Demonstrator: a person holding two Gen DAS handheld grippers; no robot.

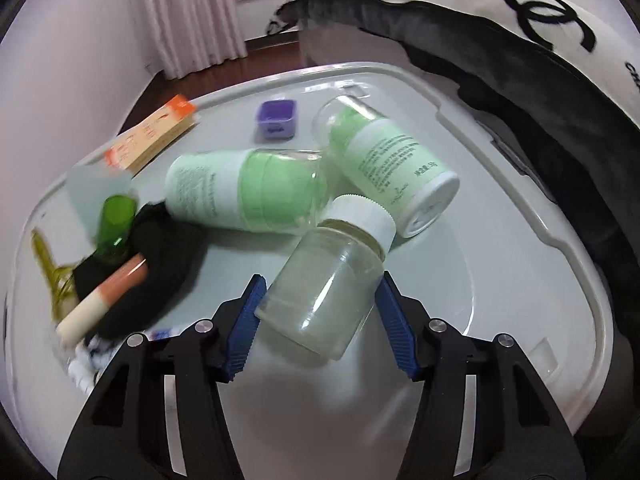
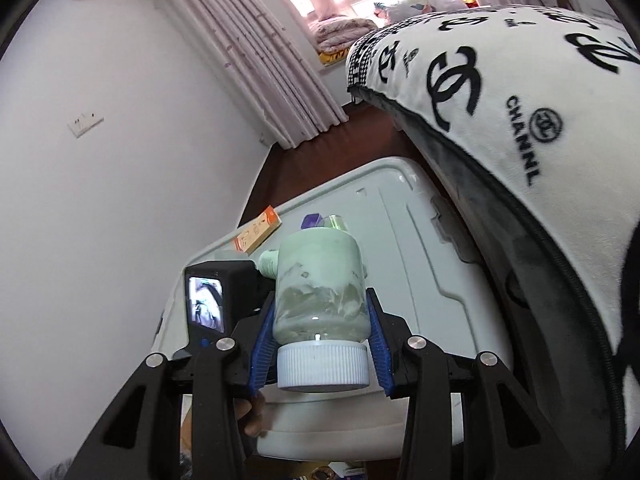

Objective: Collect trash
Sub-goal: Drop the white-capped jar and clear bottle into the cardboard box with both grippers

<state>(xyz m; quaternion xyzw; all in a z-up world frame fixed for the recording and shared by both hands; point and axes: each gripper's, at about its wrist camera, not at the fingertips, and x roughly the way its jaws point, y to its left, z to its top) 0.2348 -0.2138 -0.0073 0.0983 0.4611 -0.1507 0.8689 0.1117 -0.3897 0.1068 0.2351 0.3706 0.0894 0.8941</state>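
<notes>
As seen from the left wrist camera, the white lidded surface [image 1: 480, 240] carried, at its far left, a yellowish clear item [image 1: 50, 268] too blurred to identify, then a green cap [image 1: 116, 222] and a cream-and-peach tube [image 1: 102, 296] resting on a crumpled black cloth [image 1: 168, 256]. Behind these lay an orange-and-cream carton [image 1: 154, 134] near the surface's far left edge. Toward the middle, a green-labelled bottle [image 1: 244, 192] lay on its side, with a small purple tub [image 1: 277, 118] standing behind it and a second green-labelled bottle [image 1: 384, 160] lying tilted to its right, the two bottles touching at their clear ends. In the foreground the left gripper [image 1: 318, 300] stood with its blue fingers [image 1: 244, 320] spread wide on either side of a clear jar with a white cap [image 1: 328, 280], which lay tilted, cap end away; whether either finger touched the jar could not be determined. A black-and-white printed pillow [image 1: 540, 12] bordered the surface on the right. In the right wrist view, the left gripper's camera unit [image 2: 212, 300] appeared at left, and the right gripper [image 2: 320, 344] was closed on a pale green jar [image 2: 320, 280] held with its ribbed white cap [image 2: 323, 366] toward the lens, the blue fingers [image 2: 264, 352] pressing its sides, above the same surface [image 2: 420, 260]. Pink curtains [image 2: 260, 60] hung behind, and the pillow [image 2: 520, 100] filled the right.
</notes>
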